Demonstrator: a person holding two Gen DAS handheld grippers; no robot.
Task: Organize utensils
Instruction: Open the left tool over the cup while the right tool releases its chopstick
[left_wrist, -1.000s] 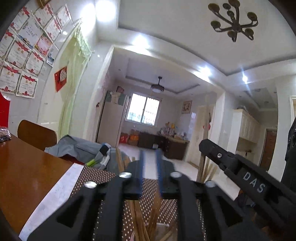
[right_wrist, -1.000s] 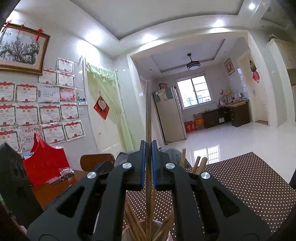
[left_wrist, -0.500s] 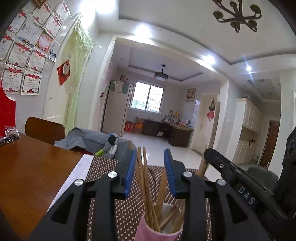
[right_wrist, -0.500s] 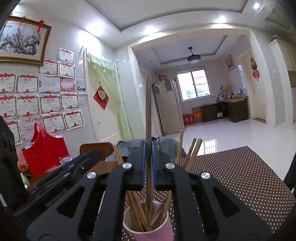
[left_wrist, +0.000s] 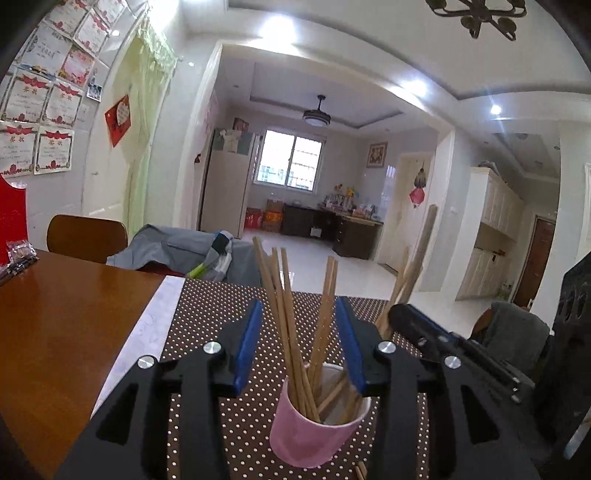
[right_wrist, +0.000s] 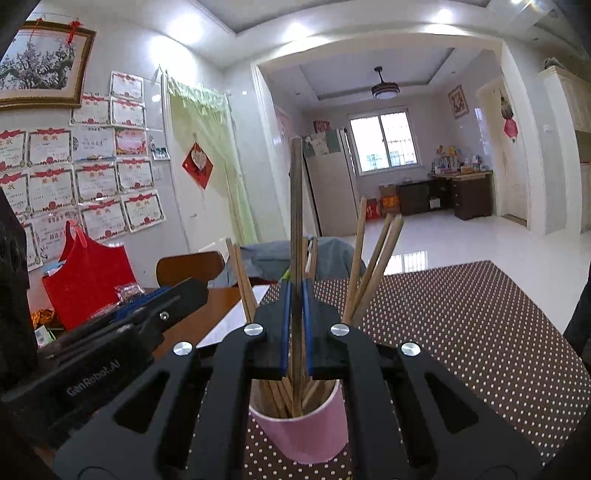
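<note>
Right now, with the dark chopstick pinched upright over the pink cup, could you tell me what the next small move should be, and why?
Probably open the right gripper. It is shut on the dark chopstick, whose lower end already sits inside the pink cup among the other chopsticks. The left gripper is opening, gripping none.

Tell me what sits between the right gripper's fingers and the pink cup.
In the right wrist view, the right gripper is shut on one dark chopstick. Its lower end runs straight down into the pink cup. Nothing else lies between them.
</note>
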